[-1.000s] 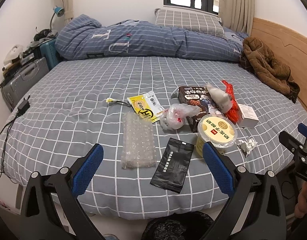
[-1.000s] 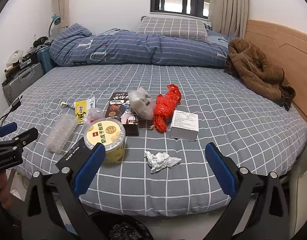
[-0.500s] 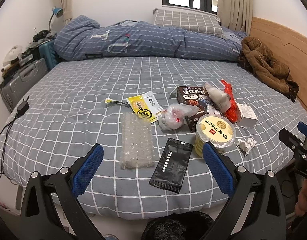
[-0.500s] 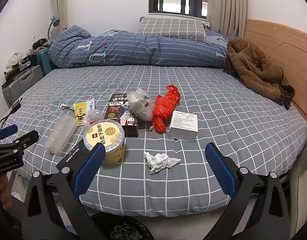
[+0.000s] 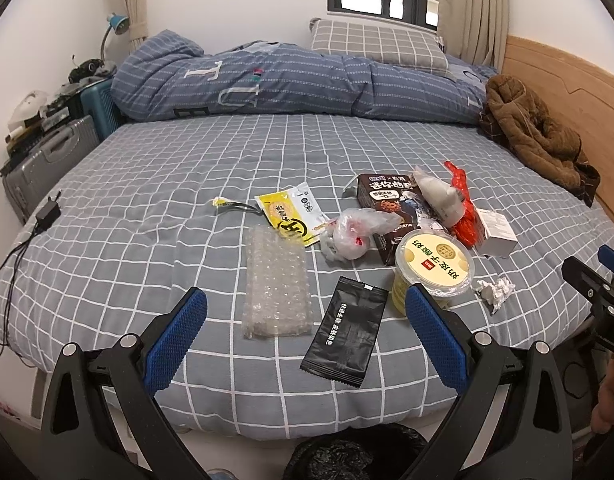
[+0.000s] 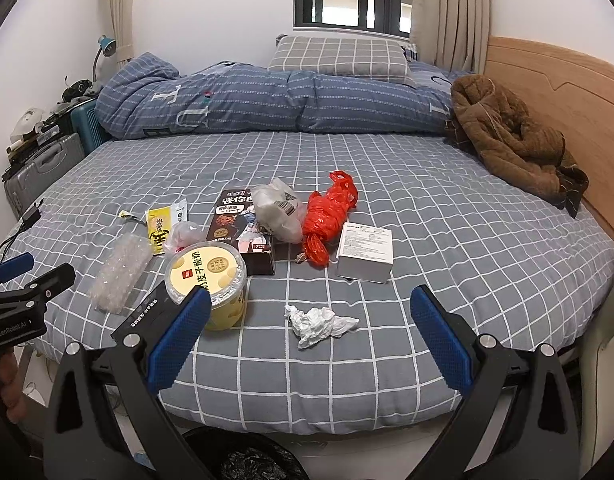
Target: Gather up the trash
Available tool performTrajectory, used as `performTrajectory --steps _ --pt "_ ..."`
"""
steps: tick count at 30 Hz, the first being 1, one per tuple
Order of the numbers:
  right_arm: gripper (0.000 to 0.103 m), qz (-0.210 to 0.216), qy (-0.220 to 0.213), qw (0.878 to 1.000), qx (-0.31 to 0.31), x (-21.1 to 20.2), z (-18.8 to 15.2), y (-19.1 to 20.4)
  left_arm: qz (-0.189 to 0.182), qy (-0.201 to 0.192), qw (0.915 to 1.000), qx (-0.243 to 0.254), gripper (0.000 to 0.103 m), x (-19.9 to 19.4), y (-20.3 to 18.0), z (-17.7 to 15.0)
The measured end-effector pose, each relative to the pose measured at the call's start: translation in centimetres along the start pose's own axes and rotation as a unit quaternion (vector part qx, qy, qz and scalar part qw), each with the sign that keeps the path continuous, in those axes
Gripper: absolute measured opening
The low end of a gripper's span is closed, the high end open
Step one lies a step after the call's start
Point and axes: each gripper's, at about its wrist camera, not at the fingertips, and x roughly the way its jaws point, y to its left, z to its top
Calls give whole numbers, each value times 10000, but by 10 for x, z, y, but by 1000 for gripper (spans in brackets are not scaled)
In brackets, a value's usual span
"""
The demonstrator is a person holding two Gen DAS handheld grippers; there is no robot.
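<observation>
Brown jacket (image 6: pixel 515 148) bunched by wooden headboard (image 6: pixel 555 92), rolled duvet (image 6: pixel 267 104) under checked pillow (image 6: pixel 339 58), suitcases (image 5: pixel 47 168) far left.

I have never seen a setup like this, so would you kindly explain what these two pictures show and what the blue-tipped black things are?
They are two hand-held grippers, one per hand, each carrying a fisheye camera looking along its fingers. One picture is from the left gripper, the other from the right gripper. Both are open and hold nothing. On the bed lies trash: a yellow cup, a crumpled tissue, a white box, a red bag, a black sachet and bubble wrap. A black-lined bin stands below.
</observation>
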Motion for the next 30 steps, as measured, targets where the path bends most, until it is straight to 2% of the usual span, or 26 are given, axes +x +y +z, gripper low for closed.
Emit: performTrajectory --steps 24,30 --pt "95 -4 -6 10000 -6 2 0 -1 -158 -47 9999 -35 97 -6 -2 1" --pt "95 31 102 9999 -74 18 5 5 -41 116 9998 -141 97 14 5 2"
